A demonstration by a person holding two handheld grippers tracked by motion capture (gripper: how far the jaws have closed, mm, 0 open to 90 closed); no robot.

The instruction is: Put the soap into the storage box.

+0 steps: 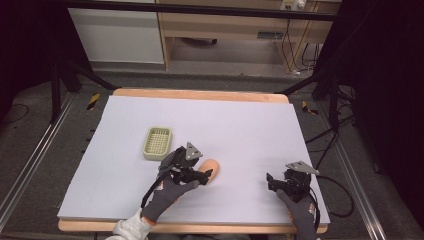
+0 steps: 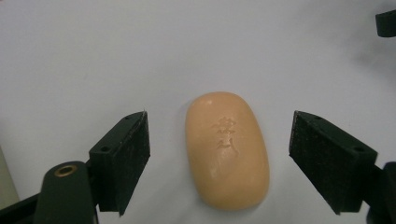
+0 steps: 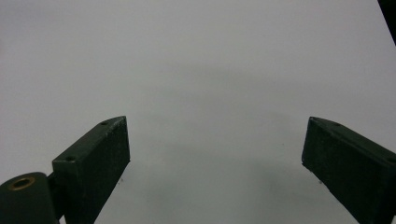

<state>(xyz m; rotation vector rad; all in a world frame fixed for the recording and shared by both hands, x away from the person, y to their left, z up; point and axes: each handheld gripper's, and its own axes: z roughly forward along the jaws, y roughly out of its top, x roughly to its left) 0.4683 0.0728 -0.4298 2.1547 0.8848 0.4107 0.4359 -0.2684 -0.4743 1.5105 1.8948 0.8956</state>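
On the left part of the worktop (image 1: 125, 175), which is covered by a smooth, matte, pale lavender-grey sheet over a wooden board, sits a small pale green tray (image 1: 157, 142). It is rectangular with rounded corners, and its floor is a grid of small holes. It lies flat, with open sheet on its far and left sides.

Just right of and nearer than the tray is the left gripper (image 1: 200, 174), held in a dark-gloved left hand (image 1: 170, 192) with a white sleeve behind it. Its jaws stand wide apart on either side of a bar of soap (image 2: 227, 149), touching neither side. The soap is an orange-peach oval, smooth and slightly glossy, lying flat on the sheet with its long axis pointing along the jaws. Raised or stamped characters mark its top face, but they are too soft to read. The jaw pads (image 2: 133, 154) are black and finely textured. In the high view the soap (image 1: 212, 168) pokes out beyond the gripper, near the middle of the worktop.

Between the soap and the right side lies a broad bare stretch of sheet.

The right gripper (image 1: 272, 182) rests low near the front right corner, close to the near edge, jaws spread wide over bare sheet with nothing between them
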